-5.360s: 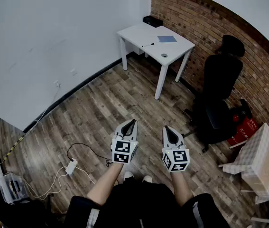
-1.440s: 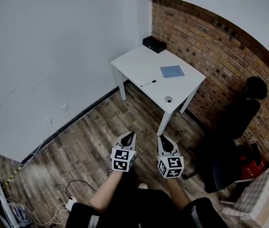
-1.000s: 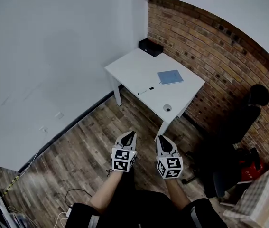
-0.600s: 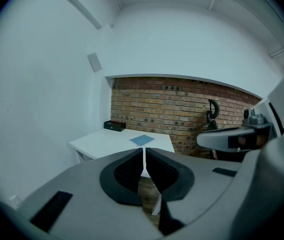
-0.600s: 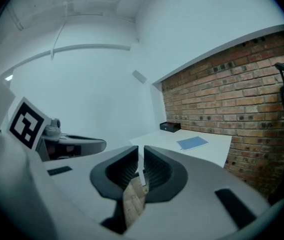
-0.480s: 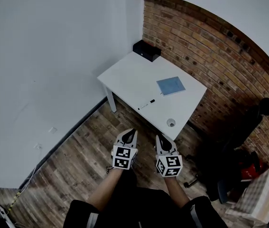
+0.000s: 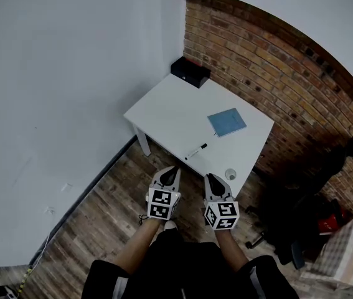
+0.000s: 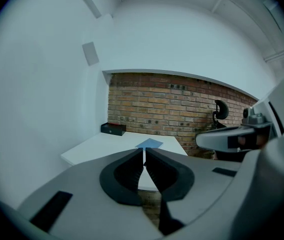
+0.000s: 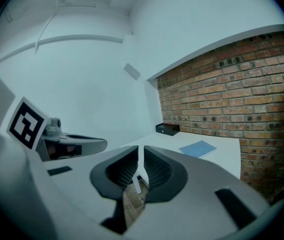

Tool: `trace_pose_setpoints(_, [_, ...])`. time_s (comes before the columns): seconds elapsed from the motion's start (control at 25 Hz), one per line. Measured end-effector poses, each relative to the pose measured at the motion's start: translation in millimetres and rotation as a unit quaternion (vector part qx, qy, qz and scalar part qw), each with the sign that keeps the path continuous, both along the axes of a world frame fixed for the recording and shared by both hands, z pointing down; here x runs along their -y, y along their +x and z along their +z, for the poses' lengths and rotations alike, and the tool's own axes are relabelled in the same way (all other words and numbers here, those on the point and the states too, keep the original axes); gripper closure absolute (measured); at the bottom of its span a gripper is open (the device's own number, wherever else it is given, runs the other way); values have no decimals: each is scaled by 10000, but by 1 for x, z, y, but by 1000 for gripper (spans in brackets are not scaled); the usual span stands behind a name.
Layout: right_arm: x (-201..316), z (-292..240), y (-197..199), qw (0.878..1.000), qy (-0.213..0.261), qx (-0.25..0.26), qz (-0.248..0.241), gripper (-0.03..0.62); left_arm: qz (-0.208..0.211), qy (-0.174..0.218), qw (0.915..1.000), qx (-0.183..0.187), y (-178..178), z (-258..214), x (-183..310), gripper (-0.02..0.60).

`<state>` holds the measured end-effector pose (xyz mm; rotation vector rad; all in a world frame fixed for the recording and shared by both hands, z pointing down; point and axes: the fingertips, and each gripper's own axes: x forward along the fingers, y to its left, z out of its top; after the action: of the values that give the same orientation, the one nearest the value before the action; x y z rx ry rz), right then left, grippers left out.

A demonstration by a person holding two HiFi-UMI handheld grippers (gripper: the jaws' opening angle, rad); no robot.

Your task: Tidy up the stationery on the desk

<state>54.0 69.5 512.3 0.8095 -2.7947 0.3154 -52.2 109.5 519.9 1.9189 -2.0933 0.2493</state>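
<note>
You hold the left gripper [image 7: 171,169] and right gripper [image 7: 209,177] just before the white table [image 7: 170,108], fingers [image 8: 126,174] pressed together, empty. On the table lie a black pen [image 7: 196,151], a blue notebook [image 7: 227,122], a small round item [image 7: 230,174] and a black box [image 7: 190,72].

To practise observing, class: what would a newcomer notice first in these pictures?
The white desk stands out first, set in the corner between the plain wall and the brick wall, carrying a blue notebook, a black pen and a black box. Nearer the camera, the left gripper and right gripper, both shut and empty, point toward it.
</note>
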Motion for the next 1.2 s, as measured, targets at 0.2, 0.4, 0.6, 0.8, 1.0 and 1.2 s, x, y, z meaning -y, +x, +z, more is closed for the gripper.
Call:
trace_pose_setpoints(0.2, [12, 3, -25, 10000, -12, 12, 84, 568, 73, -64, 9999, -58, -24, 7, 8, 555])
trace_pose_setpoints(0.4, [17, 10, -36, 9998, -94, -3, 181, 568, 173, -154, 9997, -66, -38, 11, 12, 555])
trace_pose_setpoints(0.6, [28, 17, -32, 9991, -204, 15, 379, 568, 353, -202, 9991, -77, -39, 19, 25, 555])
trace_pose_setpoints(0.8, [48, 24, -35, 9980, -276, 69, 560, 568, 516, -337, 9981, -101, -41, 29, 43, 555])
trace_pose_setpoints(1.0, [79, 29, -46, 9973, -267, 163, 666, 568, 658, -327, 9973, -47, -51, 32, 76, 555])
trace_pose_setpoints(1.2, [120, 32, -61, 9949, -342, 289, 901, 568, 935, -411, 9947, 90, -66, 35, 117, 555])
